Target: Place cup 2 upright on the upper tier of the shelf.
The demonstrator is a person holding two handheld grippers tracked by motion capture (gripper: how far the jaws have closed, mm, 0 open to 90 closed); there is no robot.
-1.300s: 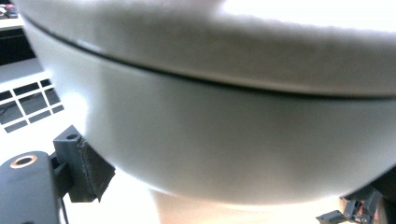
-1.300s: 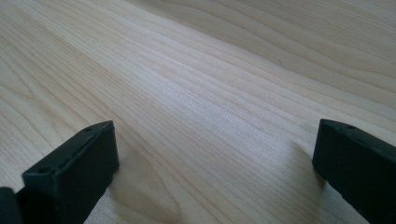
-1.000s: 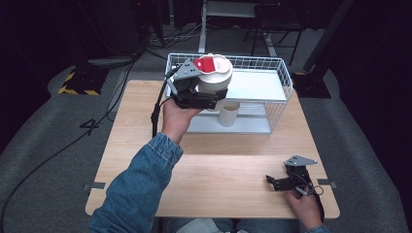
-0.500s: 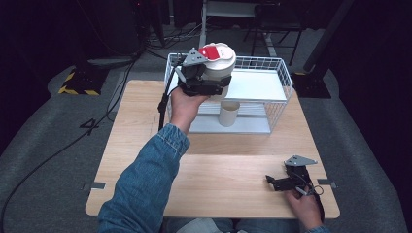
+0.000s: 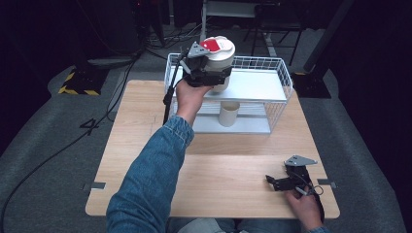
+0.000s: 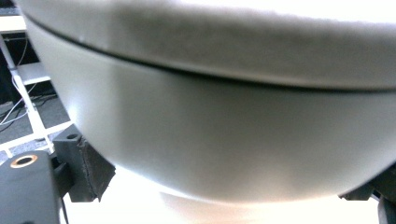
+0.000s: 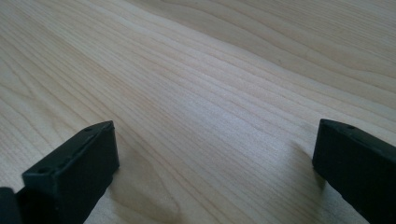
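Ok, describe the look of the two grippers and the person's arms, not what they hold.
Both grippers are black, each topped by a grey three-cornered plate: the left gripper and the right gripper. A black cable trails from the left one. In the right gripper view the jaws are blocky and matte black. The left arm wears a blue denim sleeve.

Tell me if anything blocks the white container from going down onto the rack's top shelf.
Nothing visible does. The left gripper holds the white container above the left part of the top shelf, which looks bare there. The paper cup stands lower, under that shelf, out of the way.
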